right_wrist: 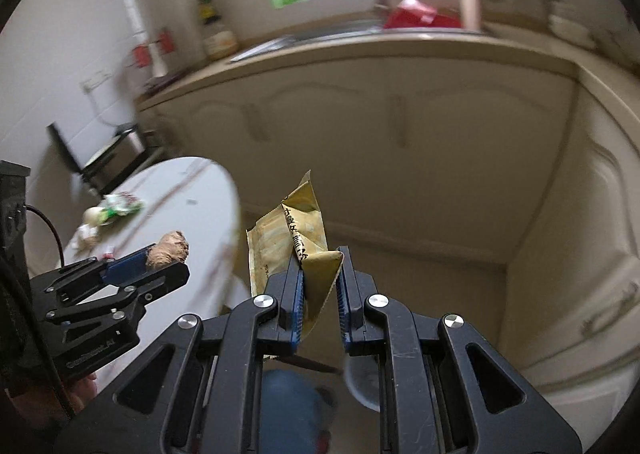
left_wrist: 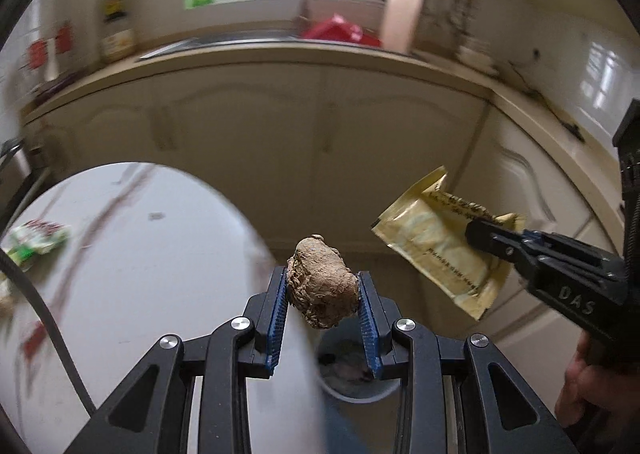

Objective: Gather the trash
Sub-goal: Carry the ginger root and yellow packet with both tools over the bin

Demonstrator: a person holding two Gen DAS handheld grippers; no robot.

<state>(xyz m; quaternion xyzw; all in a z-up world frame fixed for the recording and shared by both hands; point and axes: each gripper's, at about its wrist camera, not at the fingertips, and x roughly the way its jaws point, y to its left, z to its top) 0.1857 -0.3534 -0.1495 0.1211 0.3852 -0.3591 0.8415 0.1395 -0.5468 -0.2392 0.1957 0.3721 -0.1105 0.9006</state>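
Note:
My left gripper (left_wrist: 322, 282) is shut on a brown lump of ginger (left_wrist: 323, 282), held in the air past the edge of the round white table (left_wrist: 140, 274). It also shows in the right wrist view (right_wrist: 170, 254), with the ginger (right_wrist: 168, 249) between its blue pads. My right gripper (right_wrist: 320, 258) is shut on a crumpled yellow wrapper (right_wrist: 292, 242), held in the air to the right of the left one; in the left wrist view the wrapper (left_wrist: 432, 250) hangs from the right gripper (left_wrist: 486, 234). A white bin (left_wrist: 352, 370) sits on the floor below both grippers.
A green wrapper (left_wrist: 36, 242) and small scraps (right_wrist: 90, 232) lie on the table's far left. Cream kitchen cabinets (left_wrist: 320, 134) and a counter with a sink and a red item (left_wrist: 340, 30) stand ahead. A chair (right_wrist: 80, 162) stands behind the table.

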